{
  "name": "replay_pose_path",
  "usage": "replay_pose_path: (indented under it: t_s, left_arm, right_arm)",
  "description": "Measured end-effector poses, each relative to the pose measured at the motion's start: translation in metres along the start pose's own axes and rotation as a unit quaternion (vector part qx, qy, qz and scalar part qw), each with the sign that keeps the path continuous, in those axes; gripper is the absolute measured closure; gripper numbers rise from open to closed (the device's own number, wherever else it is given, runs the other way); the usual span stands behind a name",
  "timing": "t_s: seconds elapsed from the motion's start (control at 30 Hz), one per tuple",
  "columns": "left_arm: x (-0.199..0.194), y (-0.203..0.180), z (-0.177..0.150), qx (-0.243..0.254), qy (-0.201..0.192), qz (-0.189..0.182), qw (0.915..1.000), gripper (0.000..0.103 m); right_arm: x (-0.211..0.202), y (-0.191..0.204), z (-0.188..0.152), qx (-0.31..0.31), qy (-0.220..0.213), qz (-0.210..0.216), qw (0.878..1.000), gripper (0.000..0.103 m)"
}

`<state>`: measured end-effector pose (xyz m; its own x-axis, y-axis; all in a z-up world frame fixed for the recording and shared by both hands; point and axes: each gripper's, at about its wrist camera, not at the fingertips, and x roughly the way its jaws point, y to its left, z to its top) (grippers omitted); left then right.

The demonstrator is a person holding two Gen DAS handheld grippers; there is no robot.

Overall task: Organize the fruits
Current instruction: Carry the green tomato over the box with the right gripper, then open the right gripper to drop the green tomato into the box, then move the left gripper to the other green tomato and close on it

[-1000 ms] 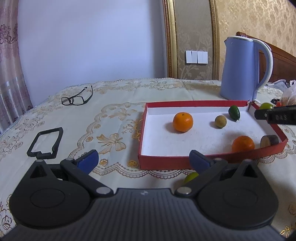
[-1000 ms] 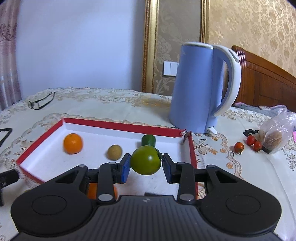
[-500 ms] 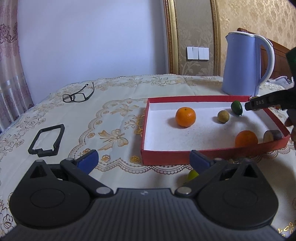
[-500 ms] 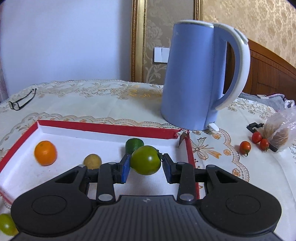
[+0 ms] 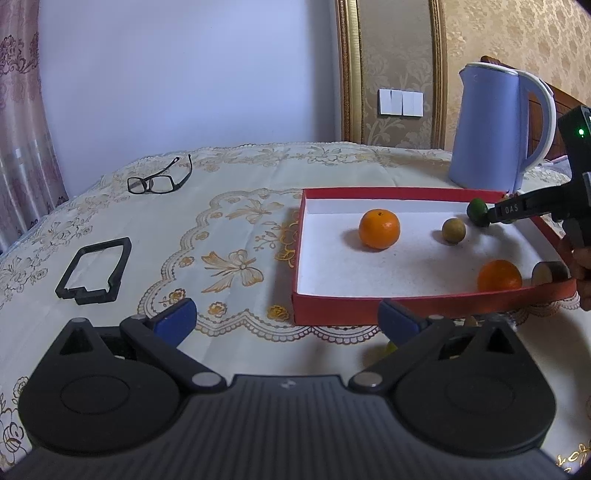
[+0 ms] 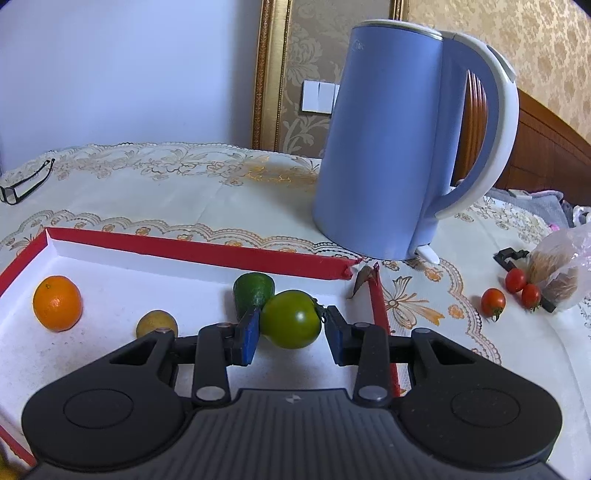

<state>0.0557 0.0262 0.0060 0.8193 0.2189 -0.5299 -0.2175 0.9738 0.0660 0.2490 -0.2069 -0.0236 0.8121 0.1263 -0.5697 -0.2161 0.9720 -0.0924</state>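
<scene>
- Jaws of the left gripper [image 5: 286, 319] gape wide, empty, parked short of the red tray [image 5: 406, 305].
- Right gripper [image 6: 290, 334] pinches a green tomato [image 6: 290, 319] over the tray's far corner, likely for placing.
- Avocado [image 6: 253, 291] sits just behind the tomato, against the tray's far wall.

Pale lilac wall [image 5: 184, 74] at rear, evenly daylit. Gilt frame [image 5: 345, 70] borders a damask panel [image 5: 399, 55] carrying a white switch plate [image 5: 400, 103]. Gold patterned wallpaper [image 5: 517, 33] to the right. Pink patterned curtain [image 5: 18, 129] at left. Dark wooden headboard [image 6: 546, 147] at right. Cream embroidered cloth [image 5: 221, 221] covers the surface.
</scene>
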Motion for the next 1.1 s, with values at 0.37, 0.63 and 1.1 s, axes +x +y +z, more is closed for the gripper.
replay_pose_path:
  t_s: [0.37,0.63,1.1]
  left_arm:
    - [-0.001,0.000,0.000,0.000,0.001,0.000,1.0000,0.000]
    - [-0.002,0.003,-0.001,-0.007,0.009,-0.005,0.9999,0.000]
    - [-0.013,0.008,-0.010,0.018,0.011,-0.085,0.9962,0.002]
  right_arm:
    - [0.000,-0.001,-0.001,0.007,0.004,-0.001,1.000,0.054]
    - [-0.006,-0.003,-0.003,0.007,-0.006,-0.003,1.000,0.046]
    - [-0.093,-0.002,-0.030,0.005,-0.082,0.026,0.996,0.046]
